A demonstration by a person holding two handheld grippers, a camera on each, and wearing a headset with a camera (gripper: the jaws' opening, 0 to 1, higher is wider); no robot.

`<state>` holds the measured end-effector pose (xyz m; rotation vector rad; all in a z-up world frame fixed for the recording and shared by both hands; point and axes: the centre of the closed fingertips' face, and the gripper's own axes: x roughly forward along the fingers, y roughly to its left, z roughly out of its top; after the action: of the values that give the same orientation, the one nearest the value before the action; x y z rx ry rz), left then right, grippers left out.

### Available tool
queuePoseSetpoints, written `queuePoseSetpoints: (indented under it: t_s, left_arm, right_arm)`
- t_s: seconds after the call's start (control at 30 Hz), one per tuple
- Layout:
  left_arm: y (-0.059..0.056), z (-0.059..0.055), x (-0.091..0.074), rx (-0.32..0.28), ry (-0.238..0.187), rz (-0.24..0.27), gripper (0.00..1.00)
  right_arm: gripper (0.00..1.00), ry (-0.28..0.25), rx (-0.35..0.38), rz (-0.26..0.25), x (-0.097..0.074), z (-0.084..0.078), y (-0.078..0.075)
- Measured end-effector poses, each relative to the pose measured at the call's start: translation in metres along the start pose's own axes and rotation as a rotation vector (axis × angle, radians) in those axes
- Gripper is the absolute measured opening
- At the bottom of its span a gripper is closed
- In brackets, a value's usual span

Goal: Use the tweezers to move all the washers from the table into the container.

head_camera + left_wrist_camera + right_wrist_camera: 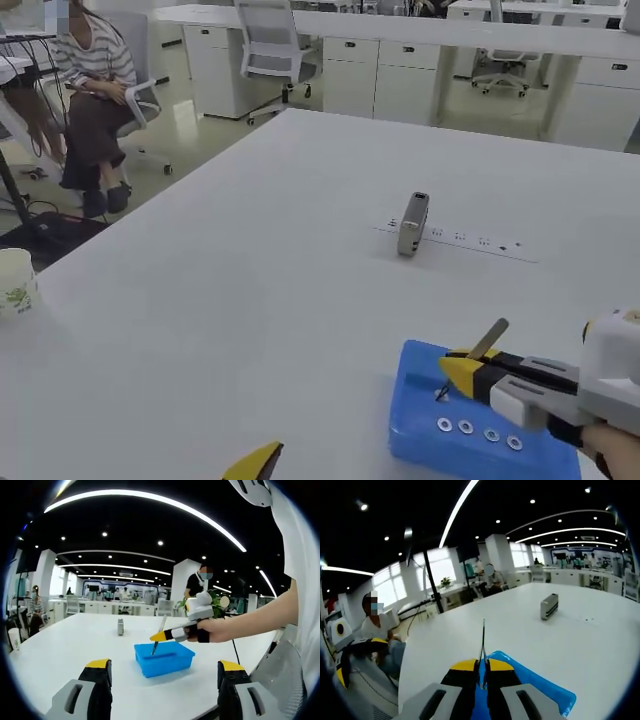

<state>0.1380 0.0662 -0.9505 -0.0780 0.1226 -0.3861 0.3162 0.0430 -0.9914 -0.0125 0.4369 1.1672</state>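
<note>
WORKBENCH, NEAREST THE PERSON: The left gripper (pixel 164 669) hangs low over the white workbench (pixel 250 280), its yellow-tipped jaws spread wide with nothing between them. The blue container (pixel 164 657) sits straight ahead of that gap. Just past it, the right gripper (pixel 455 368) has its jaws pinched tight on the tweezers (pixel 489 339). The handle rises behind the fingertips, and the points reach down and forward into the container. Four washers (pixel 466 427) lie in a row inside the container, just below the tweezer points and a little to their side. Well ahead of both sets of jaws, a small grey device (pixel 412 223) stands on the tabletop. Beside it are dark specks (pixel 484 241) too small to make out. A cup (pixel 15 283) stands well off to the left of the left gripper, and a seated person (pixel 92 95) is beyond the table's far corner.
</note>
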Motion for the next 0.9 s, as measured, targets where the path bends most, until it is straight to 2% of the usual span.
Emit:
queuePoseSetpoints:
  t_s: [0.27,0.63,0.9]
  left_arm:
    - [0.0,-0.001,0.0,0.0,0.002,0.001,0.89]
    - [0.0,-0.002,0.001,-0.002,0.013,0.004,0.9]
    - [0.0,-0.002,0.001,-0.005,0.017,-0.002,0.92]
  right_arm:
    - [0.03,0.03,0.01,-0.005,0.008,-0.009,-0.004]
    - [0.03,0.073,-0.001,0.034,0.02,-0.022,0.004]
    - [0.03,0.096,-0.026,0.043,0.024,-0.028,-0.001]
